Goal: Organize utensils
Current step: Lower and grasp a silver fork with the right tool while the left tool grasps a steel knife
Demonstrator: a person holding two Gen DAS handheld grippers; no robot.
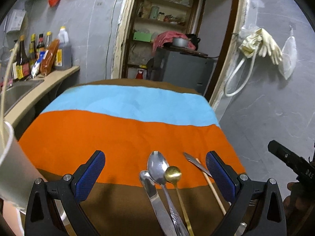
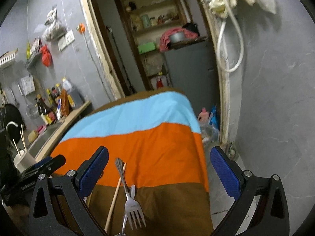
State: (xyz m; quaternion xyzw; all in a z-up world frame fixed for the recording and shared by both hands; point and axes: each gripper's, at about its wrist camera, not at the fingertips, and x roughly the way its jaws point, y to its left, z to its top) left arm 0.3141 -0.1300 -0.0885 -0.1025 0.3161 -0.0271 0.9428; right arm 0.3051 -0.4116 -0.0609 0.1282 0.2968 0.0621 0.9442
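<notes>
Both tongs, left (image 1: 154, 169) and right (image 2: 159, 167), gaping, empty. Should pinch the big spoon (image 1: 157, 167) at twelve o'clock by its neck. Then drop into the cup (image 1: 9, 169) at nine.

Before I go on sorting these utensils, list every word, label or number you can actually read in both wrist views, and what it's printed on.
"DAS": partial white lettering on the black gripper body at the right edge of the left wrist view; the rest is cut off.
White lettering on the black gripper body in the right wrist view: too blurred to read.
Labels on the dark sauce bottles on the beige counter: too small to read.
Wall papers: unreadable.
</notes>
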